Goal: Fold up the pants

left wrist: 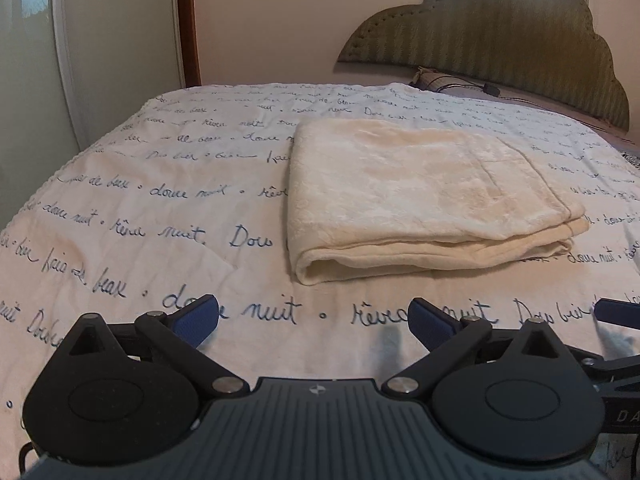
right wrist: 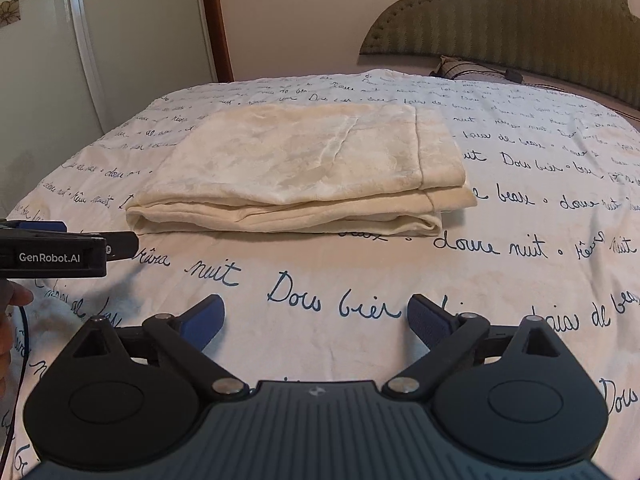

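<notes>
A bedroom: a bed covered by a white bedspread (left wrist: 168,208) printed with blue handwritten script fills both views, with pale walls behind it. The left gripper (left wrist: 312,320) hovers low over the near part of the bedspread, its two blue-padded fingers (left wrist: 198,318) spread wide with only printed cloth between them, gripping nothing. The right gripper (right wrist: 314,318) sits in the same pose over the near bedspread, its blue pads (right wrist: 430,322) wide apart and empty. In the right wrist view the left gripper's black body, marked GenRobot.AI, reaches in from the left edge, just beside the near left corner of the pants; in the left wrist view a blue-tipped finger of the right gripper shows at the right edge. Beyond both grippers, apart from them, the cream pants (left wrist: 424,196) lie folded into a flat, roughly rectangular stack of several layers in the middle of the bed, the layered edges facing the cameras, the rounded fold at the left, and a stitched seam running across the top layer near its right side. Farther off, a green scalloped headboard (left wrist: 500,36) stands against the far right wall, with a striped pillow (left wrist: 434,78) and a dark cable at its foot. At far left are a white wardrobe door (right wrist: 132,32) with flower decals and a reddish wooden door frame (right wrist: 220,20).
</notes>
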Demonstrator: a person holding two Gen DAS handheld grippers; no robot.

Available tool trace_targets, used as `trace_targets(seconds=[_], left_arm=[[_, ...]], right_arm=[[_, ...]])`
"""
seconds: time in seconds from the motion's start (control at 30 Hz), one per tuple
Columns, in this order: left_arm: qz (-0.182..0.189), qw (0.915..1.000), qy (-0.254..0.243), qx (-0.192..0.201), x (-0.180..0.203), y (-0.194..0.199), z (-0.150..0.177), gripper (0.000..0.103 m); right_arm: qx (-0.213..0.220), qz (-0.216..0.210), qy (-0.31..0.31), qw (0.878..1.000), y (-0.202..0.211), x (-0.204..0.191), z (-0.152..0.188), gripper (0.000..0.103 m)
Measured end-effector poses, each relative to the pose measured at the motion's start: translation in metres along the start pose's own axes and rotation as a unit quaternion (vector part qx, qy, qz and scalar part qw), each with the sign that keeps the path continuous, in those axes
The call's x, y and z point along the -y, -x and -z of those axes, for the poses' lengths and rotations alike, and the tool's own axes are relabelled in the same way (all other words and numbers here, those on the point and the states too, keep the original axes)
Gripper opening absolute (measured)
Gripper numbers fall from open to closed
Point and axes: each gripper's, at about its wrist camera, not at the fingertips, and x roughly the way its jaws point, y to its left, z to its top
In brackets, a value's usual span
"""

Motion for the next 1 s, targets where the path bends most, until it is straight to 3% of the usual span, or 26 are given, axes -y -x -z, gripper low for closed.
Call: trace_targets(seconds=[0.27, 1.0], left_arm=[[0.008, 0.9995, -0.025, -0.018, 0.022, -0.009, 0.019, 0.103], [0.005, 0.9998, -0.021, -0.005, 0.023, -0.015, 0.032, 0.103]], right_arm=[[-0.002, 0.011, 0.008, 1.0, 0.005, -0.002, 0.011, 0.099], [0.008, 0.046, 0.012, 0.999, -0.004, -0.009, 0.023, 0.103]])
